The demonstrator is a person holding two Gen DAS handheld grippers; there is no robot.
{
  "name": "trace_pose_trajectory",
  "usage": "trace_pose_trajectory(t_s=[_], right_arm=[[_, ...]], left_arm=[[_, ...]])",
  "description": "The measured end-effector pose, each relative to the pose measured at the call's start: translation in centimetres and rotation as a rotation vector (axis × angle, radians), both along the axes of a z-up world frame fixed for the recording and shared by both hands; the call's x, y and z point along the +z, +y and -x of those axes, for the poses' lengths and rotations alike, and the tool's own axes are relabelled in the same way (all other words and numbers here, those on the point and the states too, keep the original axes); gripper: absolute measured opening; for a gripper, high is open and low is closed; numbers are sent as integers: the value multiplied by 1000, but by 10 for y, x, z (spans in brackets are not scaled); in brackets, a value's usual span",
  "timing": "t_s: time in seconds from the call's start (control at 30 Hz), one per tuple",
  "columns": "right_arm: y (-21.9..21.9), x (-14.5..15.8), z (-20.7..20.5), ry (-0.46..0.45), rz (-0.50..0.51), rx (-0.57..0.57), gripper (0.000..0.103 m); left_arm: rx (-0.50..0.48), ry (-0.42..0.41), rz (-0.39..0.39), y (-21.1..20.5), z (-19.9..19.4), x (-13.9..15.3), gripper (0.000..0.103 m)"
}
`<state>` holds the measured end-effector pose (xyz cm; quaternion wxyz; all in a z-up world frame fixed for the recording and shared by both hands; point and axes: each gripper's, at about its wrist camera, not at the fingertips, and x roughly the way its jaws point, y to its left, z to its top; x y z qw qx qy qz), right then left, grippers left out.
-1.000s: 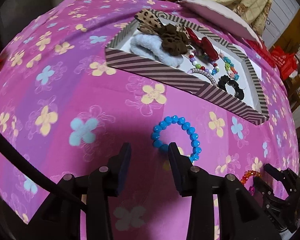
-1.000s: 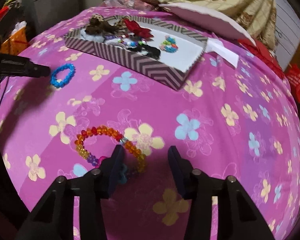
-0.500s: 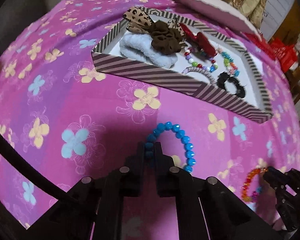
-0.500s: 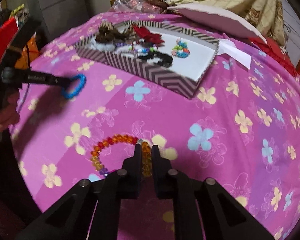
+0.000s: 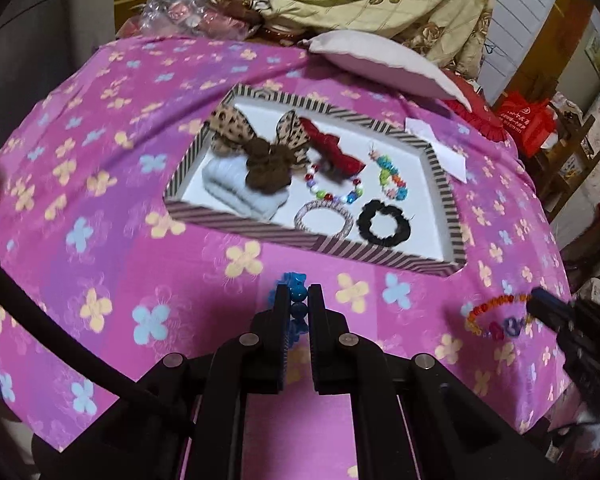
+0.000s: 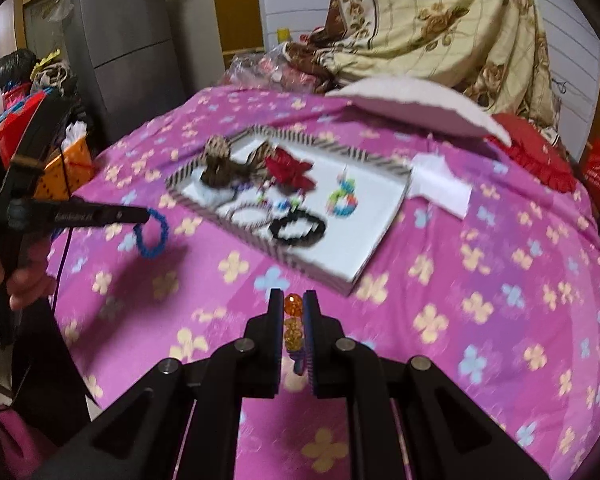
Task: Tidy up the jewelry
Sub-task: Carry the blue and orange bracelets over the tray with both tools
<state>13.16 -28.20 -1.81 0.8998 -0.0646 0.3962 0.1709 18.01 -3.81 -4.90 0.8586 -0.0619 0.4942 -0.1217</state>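
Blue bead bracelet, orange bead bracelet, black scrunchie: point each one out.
blue bead bracelet (image 6: 153,233), right wrist view, hanging loop.
orange bead bracelet (image 6: 293,306), right wrist view, top bead.
black scrunchie (image 5: 385,222), left wrist view, ring's right side.

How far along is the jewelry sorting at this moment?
Done: the striped tray already holds hair ties, bows and beaded bracelets. In hand: the left gripper is shut on the blue bracelet, the right gripper on the orange bracelet, both clear of the pink cloth. Left: placing both in the tray.
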Motion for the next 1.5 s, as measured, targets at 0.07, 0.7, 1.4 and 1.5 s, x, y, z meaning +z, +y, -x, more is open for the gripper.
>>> trace_pose_trajectory(t_s=[0.07, 0.7, 1.4, 1.5], right_arm=[[-3, 8, -11, -12, 0, -10, 9], [-3, -10, -141, 68, 6, -53, 9], [-26, -71, -262, 135, 36, -127, 10], [-27, -77, -269, 143, 41, -135, 10]], left_arm=[[-1, -3, 2, -1, -3, 4, 11], [-103, -28, 10, -79, -31, 32, 11], [-141, 131, 38, -160, -89, -46, 11], [-135, 147, 28, -155, -92, -57, 11]])
